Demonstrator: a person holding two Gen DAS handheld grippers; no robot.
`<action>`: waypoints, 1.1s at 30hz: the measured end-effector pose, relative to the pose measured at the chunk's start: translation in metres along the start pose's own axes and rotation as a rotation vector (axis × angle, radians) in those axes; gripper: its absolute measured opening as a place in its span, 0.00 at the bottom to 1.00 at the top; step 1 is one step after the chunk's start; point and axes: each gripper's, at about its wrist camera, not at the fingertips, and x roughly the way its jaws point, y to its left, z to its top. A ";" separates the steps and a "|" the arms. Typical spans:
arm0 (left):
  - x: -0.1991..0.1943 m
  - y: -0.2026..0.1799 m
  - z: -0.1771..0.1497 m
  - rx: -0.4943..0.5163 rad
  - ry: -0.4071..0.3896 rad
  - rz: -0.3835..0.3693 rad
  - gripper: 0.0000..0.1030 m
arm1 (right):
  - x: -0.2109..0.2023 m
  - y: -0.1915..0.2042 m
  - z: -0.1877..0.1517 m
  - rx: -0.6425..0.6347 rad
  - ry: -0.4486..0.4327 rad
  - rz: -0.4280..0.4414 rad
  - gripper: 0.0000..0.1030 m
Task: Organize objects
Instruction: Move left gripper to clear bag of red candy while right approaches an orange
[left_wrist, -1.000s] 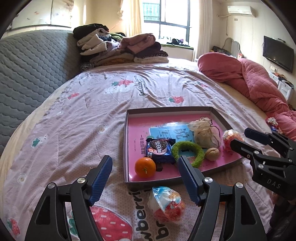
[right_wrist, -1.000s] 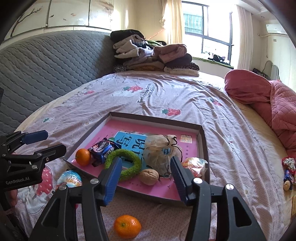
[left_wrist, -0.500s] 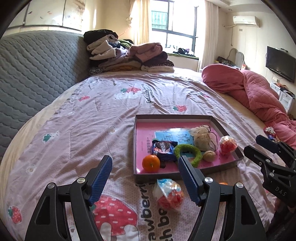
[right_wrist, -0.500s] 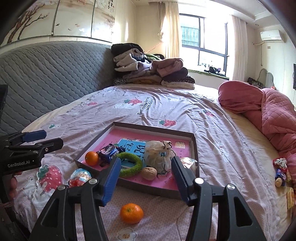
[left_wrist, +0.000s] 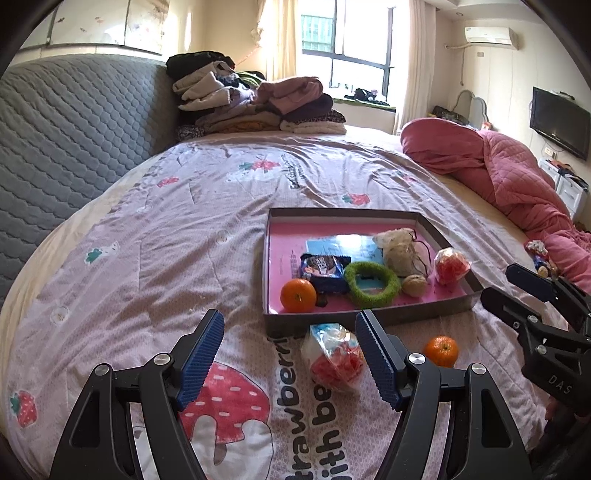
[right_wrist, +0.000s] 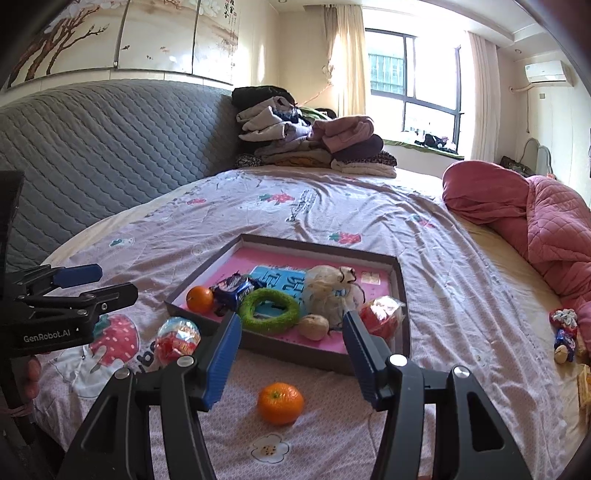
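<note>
The tray (left_wrist: 369, 317) (right_wrist: 280, 349) on the bed is seen from low near its front edge by both views, left view from its left, right view from its right.

Two oranges (right_wrist: 200, 299) (right_wrist: 280, 402), two wrapped candy balls (right_wrist: 177, 338) (right_wrist: 382, 316), one green ring (right_wrist: 268, 311), one walnut (right_wrist: 313, 326), one cookie pack (right_wrist: 232, 291), one tray (right_wrist: 403, 295).
</note>
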 end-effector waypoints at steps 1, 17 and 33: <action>0.001 0.000 -0.001 0.000 0.003 0.000 0.73 | 0.000 0.001 -0.002 -0.001 0.006 0.005 0.55; 0.024 -0.006 -0.018 0.011 0.076 -0.025 0.73 | 0.023 0.004 -0.027 -0.011 0.120 0.028 0.55; 0.035 -0.018 -0.030 0.023 0.155 -0.077 0.73 | 0.040 0.010 -0.049 -0.025 0.244 0.048 0.55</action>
